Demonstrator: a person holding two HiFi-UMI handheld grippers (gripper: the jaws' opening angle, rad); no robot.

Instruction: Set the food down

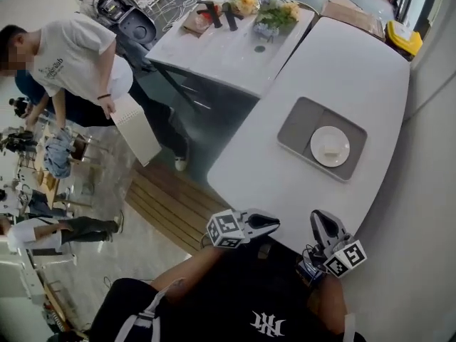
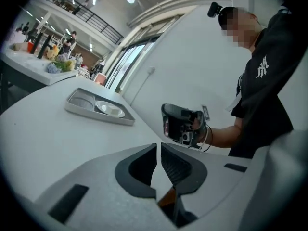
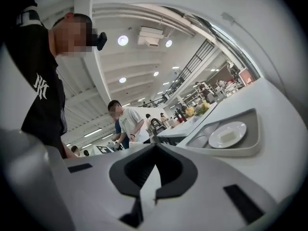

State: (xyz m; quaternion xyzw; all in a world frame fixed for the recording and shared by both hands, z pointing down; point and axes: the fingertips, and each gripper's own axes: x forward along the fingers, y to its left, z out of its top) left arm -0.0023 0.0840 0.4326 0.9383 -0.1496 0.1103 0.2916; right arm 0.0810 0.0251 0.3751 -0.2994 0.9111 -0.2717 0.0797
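A grey tray [image 1: 296, 123] lies on the long white table [image 1: 342, 70], toward its right side. On the tray stands a white plate [image 1: 317, 155] with a pale block of food [image 1: 330, 149] on it; the right gripper view shows the same plate [image 3: 240, 127] and food [image 3: 227, 135]. Both grippers hover at the table's near edge, well short of the tray. My left gripper [image 1: 267, 224] has its jaws almost together, with a thin slit and nothing between them. My right gripper [image 1: 322, 223] is shut and empty.
A second white table [image 1: 214, 48] at the back carries flowers [image 1: 274, 13] and dark bottles. A person in a white shirt [image 1: 71, 55] stands to the left holding a notebook. A wooden slatted platform [image 1: 171, 205] lies beside the table. A wall runs along the right.
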